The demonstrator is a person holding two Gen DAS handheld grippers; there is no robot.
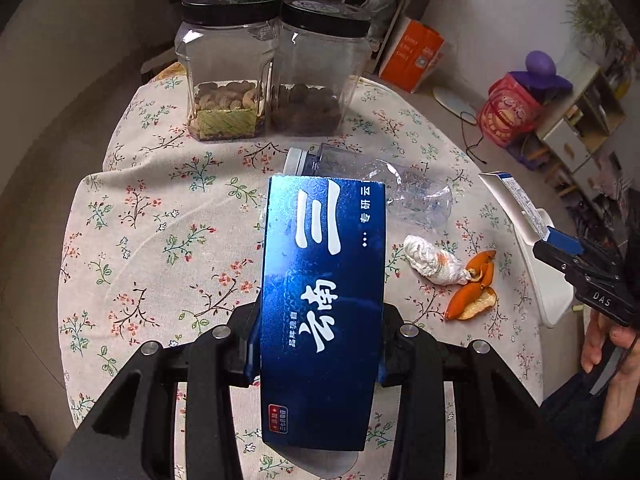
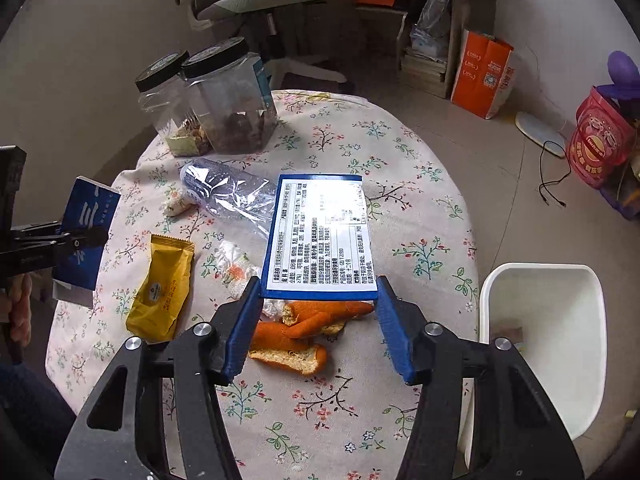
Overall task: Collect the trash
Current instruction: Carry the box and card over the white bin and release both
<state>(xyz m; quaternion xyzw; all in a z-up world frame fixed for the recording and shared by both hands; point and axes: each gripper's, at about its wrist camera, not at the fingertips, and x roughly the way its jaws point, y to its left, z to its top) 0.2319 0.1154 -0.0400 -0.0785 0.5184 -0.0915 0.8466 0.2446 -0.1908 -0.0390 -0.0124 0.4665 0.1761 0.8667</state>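
- left gripper [image 1: 320, 344] has its jaws partly closed, clamped on both long edges of a dark blue carton [image 1: 322, 308] with white characters, held clear above the table
- right gripper [image 2: 320, 312] grips a second flat box [image 2: 320, 236], blue-bordered with a white printed panel facing up; both blue pads [image 2: 394, 336] press on its near corners, jaws about half apart
- orange peel [image 2: 300, 340] lies on the floral tablecloth [image 2: 328, 412] directly beneath the right gripper, several curled pieces together
- crumpled white tissue [image 1: 434, 262] sits just beside the peel, touching it at one end
- yellow snack wrapper [image 2: 162, 288] lies flat, left of the peel in the right wrist view
- crushed clear plastic bottle [image 2: 228, 192] lies on its side near mid-table, partly hidden behind both held boxes
- two clear jars with black lids [image 1: 272, 68] stand side by side at the far edge, each about a third full of brown contents
- white bin [image 2: 548, 344] stands off the table's right edge, nearly empty, something small at the bottom
- orange paper bag [image 2: 482, 76] stands on the floor beyond
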